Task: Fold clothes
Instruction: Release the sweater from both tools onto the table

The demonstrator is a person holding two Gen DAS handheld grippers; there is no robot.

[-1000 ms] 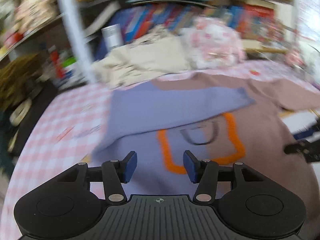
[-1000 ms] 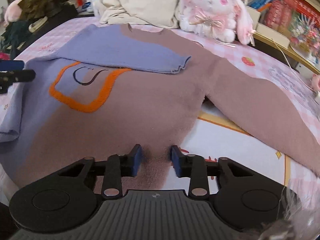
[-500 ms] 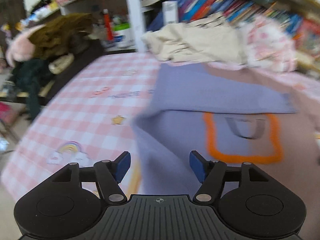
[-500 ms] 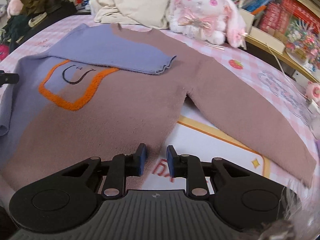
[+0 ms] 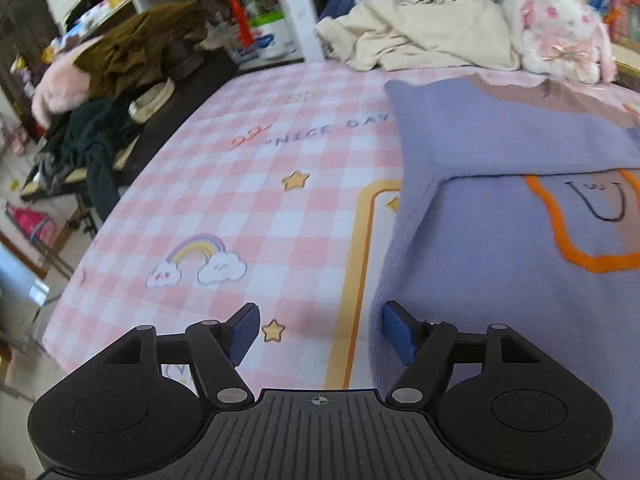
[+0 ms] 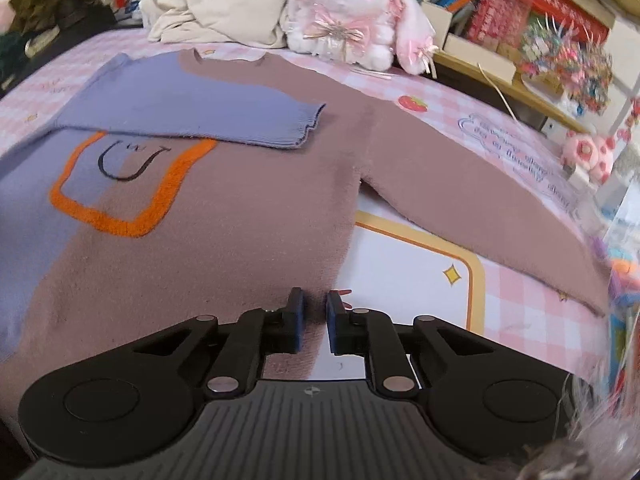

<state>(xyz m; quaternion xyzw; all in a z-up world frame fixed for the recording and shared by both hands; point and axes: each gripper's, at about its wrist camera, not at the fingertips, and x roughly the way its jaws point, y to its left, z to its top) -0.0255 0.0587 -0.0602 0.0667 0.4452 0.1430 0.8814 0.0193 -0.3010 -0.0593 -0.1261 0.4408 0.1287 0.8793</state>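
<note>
A lilac and mauve sweater [image 6: 224,208] with an orange square outline lies flat on the pink checked bedsheet [image 5: 248,208]. Its lilac sleeve [image 6: 200,112] is folded across the chest; the mauve sleeve [image 6: 480,208] lies stretched out to the right. My left gripper [image 5: 318,330] is open and empty, low at the sweater's left lower edge [image 5: 500,280], its right finger at the hem. My right gripper [image 6: 314,318] is nearly closed at the sweater's lower right hem, a narrow gap between its pads; I cannot tell whether fabric is pinched.
A cream garment [image 6: 224,12] and a pink-and-white plush rabbit [image 6: 352,12] sit at the far end of the bed. Bookshelves [image 6: 520,12] stand behind. A dark pile of clothes [image 5: 120,64] lies on a stand to the left of the bed.
My left gripper swung left off the sweater's chest to its left lower edge and opened wider. My right gripper closed down at the lower right hem.
</note>
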